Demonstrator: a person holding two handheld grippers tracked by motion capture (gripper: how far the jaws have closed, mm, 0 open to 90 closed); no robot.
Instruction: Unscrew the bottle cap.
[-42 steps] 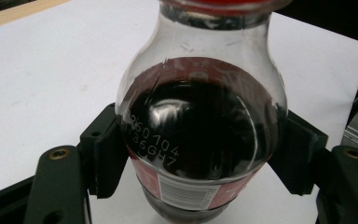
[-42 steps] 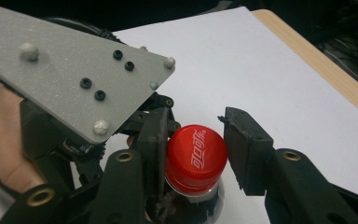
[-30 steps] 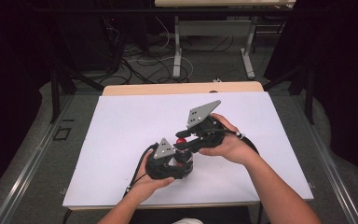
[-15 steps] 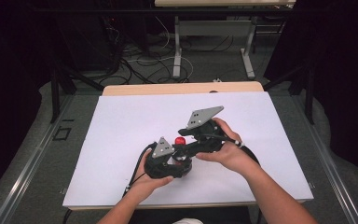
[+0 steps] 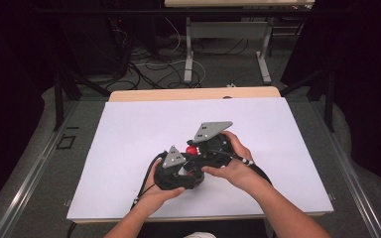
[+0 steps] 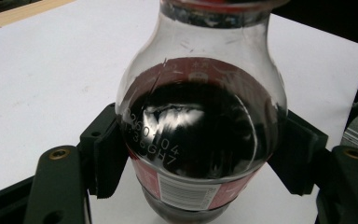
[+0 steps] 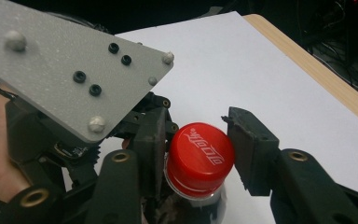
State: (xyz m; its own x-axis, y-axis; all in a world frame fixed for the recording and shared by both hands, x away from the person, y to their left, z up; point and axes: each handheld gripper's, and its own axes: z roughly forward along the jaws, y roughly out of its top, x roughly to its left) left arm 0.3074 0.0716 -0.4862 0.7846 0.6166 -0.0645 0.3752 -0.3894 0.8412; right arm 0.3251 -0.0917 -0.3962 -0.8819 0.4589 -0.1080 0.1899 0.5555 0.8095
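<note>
Left gripper (image 5: 178,171) fingers clamp the slick, rigid clear plastic cola bottle (image 6: 200,126) at its shoulder; right gripper (image 7: 198,154) fingers straddle its ridged red cap (image 7: 199,151), not quite pinching

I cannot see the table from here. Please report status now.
Left gripper shut on bottle. Right gripper around red cap, jaws at its sides, grip unclear. Nothing in the way.
</note>
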